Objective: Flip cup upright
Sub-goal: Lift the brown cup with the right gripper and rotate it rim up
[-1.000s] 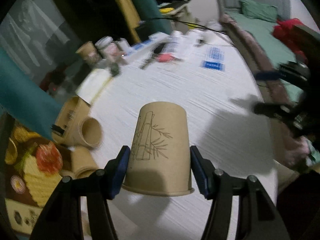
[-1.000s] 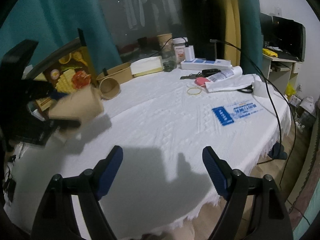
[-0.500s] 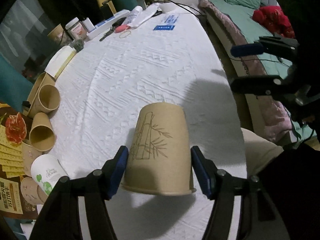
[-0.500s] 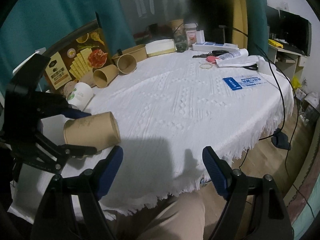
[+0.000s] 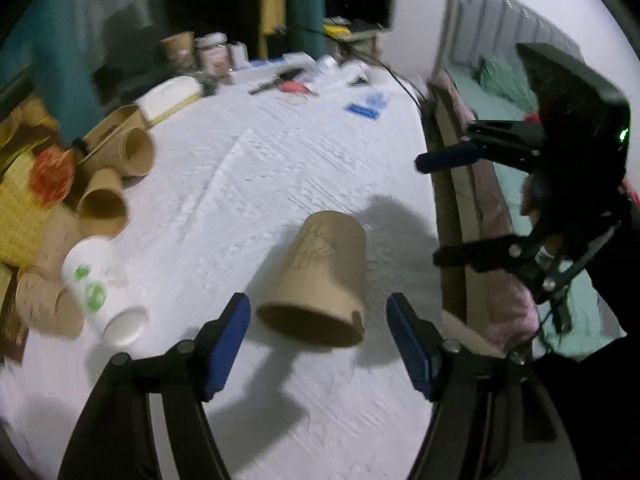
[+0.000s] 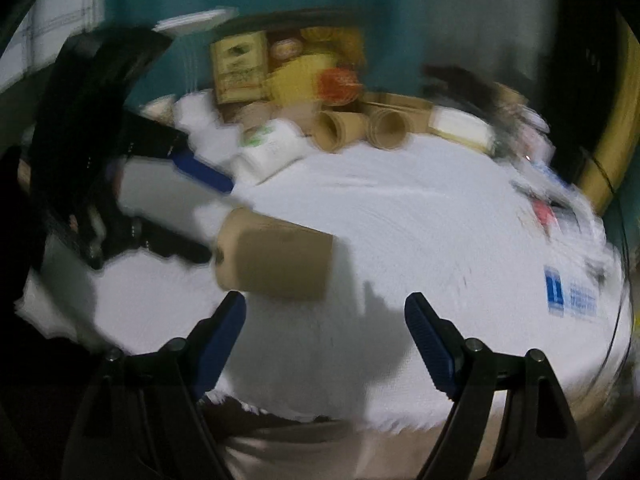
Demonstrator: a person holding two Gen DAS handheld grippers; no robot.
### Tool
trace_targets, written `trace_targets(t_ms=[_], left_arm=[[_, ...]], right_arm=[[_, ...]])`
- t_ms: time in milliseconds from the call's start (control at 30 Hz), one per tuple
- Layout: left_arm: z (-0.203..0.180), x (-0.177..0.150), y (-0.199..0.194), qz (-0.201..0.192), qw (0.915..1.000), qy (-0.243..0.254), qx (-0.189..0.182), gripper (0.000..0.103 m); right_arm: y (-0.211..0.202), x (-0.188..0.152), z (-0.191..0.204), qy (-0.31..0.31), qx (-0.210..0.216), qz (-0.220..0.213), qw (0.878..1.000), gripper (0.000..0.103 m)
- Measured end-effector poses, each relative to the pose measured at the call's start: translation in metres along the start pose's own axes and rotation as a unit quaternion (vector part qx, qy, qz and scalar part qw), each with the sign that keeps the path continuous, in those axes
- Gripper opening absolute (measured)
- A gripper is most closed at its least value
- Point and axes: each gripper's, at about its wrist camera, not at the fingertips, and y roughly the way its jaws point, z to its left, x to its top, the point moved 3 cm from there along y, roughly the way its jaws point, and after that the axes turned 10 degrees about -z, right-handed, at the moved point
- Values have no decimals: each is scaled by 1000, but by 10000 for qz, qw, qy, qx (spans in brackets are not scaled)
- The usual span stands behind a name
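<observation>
Two views, left wrist first: the left gripper (image 5: 318, 338) stands wide apart at lower centre, gripping nothing.
Cup, left wrist: the brown cup (image 5: 324, 276) lies on the white tablecloth (image 5: 248, 184), mouth toward the camera, between and just beyond the blue pads, touching neither.
Right gripper, left wrist: at right edge (image 5: 436, 208), spread, empty.
Right wrist: the right gripper (image 6: 325, 332) gapes wide at bottom; the cup (image 6: 276, 258) lies on its side just above the left pad, blurred.

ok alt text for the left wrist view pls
A brown paper cup lies tipped on the white tablecloth, mouth toward the camera, between the open left tongs and untouched. More cups lie at left; the right tongs hover open at right.
</observation>
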Motion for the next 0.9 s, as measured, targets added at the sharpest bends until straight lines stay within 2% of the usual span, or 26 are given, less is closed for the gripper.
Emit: trace_targets(t_ms=[100,267,433,533,667,767,900], left_arm=[[10,-13,-23,-242,9983,-504,179,71],[25,-42,-51,-561,9893,-1309,315,71],[40,-80,-65,-768,9737,-2109,392,71],[47,-97,-69,-829,9668,-2354,556,71],[52,-111,-76,-962,9595,-2584,569,71],[55,-115,-80,-1061,9568,-2646,562,71],[54,-119,-83,-1126,9570,-2628,481,71]], right_arm=[[15,16,17,-1179,165,435,9919,80],[36,35,38,-2466,595,998,9621,80],[61,36,60,-3607,871,1688,9131,80],[74,33,69,-4046,1005,2056,8854,80],[97,23,74,-4446,1138,2612,8492,80],[110,17,78,-4578,1234,2922,8306,80],[119,13,82,-4623,1327,3115,8195,79]])
